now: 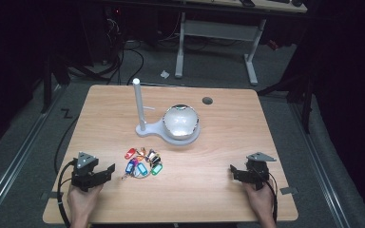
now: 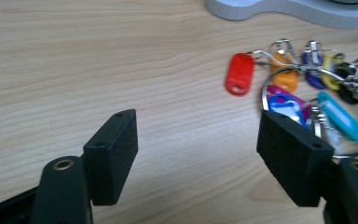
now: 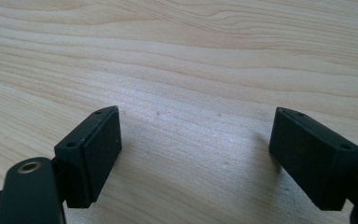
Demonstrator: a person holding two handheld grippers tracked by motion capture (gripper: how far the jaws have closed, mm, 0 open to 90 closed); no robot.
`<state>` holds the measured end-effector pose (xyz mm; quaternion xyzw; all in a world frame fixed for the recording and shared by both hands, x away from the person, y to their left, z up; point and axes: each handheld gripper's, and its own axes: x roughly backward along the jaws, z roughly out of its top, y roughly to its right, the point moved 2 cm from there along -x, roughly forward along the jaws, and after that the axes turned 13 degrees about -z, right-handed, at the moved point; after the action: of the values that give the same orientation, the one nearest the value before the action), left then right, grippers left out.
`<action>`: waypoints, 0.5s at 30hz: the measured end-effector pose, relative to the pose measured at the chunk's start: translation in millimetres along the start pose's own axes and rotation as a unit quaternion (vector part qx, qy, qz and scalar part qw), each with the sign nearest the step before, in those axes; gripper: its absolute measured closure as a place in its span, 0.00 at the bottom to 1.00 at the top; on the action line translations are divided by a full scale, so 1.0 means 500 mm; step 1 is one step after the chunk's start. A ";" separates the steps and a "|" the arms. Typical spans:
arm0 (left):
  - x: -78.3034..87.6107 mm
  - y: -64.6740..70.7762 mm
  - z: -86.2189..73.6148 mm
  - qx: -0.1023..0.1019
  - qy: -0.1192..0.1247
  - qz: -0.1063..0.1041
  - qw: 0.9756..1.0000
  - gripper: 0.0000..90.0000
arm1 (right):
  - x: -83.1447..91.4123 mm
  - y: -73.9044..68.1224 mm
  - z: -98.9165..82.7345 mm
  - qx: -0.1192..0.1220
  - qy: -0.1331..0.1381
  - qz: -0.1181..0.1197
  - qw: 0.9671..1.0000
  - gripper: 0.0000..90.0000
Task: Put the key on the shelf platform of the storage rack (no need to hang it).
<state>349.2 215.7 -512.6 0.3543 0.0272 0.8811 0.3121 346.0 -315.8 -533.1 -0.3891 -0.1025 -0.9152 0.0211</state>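
A bunch of coloured key tags [image 1: 142,162] on a metal ring lies on the wooden table [image 1: 209,142], in front of a white stand [image 1: 166,124]. The stand has an upright post [image 1: 138,102] and a shiny dome [image 1: 181,121]. In the left gripper view the key tags [image 2: 307,88] lie ahead and to the right, with the red tag [image 2: 239,73] nearest the middle. My left gripper [image 1: 105,172] is held just left of the tags, open and empty [image 2: 198,149]. My right gripper [image 1: 234,170] rests near the front right of the table, open over bare wood [image 3: 193,149].
A round cable hole [image 1: 207,100] sits at the table's back right. Beyond the table stands the white frame of another desk [image 1: 216,42], with cables on the dark floor. A person's hands [image 1: 81,203] come in at the front edge.
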 end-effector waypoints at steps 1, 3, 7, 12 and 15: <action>0.001 0.006 0.001 -0.003 0.000 -0.006 1.000 0.35 | 0.000 0.000 0.000 0.000 0.000 0.000 1.000 0.19; -0.001 0.020 0.005 -0.008 -0.004 -0.018 1.000 0.37 | 0.000 0.000 0.000 0.000 0.000 0.000 1.000 0.19; -0.011 0.043 0.012 -0.019 -0.016 -0.038 0.999 0.38 | 0.000 0.000 0.000 0.000 0.000 0.000 1.000 0.19; -0.024 0.057 0.016 -0.031 -0.023 -0.044 0.998 0.38 | 0.000 0.000 0.000 0.000 0.000 0.000 1.000 0.19; -0.034 0.069 0.020 -0.035 -0.030 -0.052 0.998 0.38 | 0.000 0.000 0.000 0.000 0.000 0.000 1.000 0.19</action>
<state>346.6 176.9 -506.4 0.3677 0.0048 0.8529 0.3706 346.0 -315.8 -533.1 -0.3893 -0.1022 -0.9152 0.0212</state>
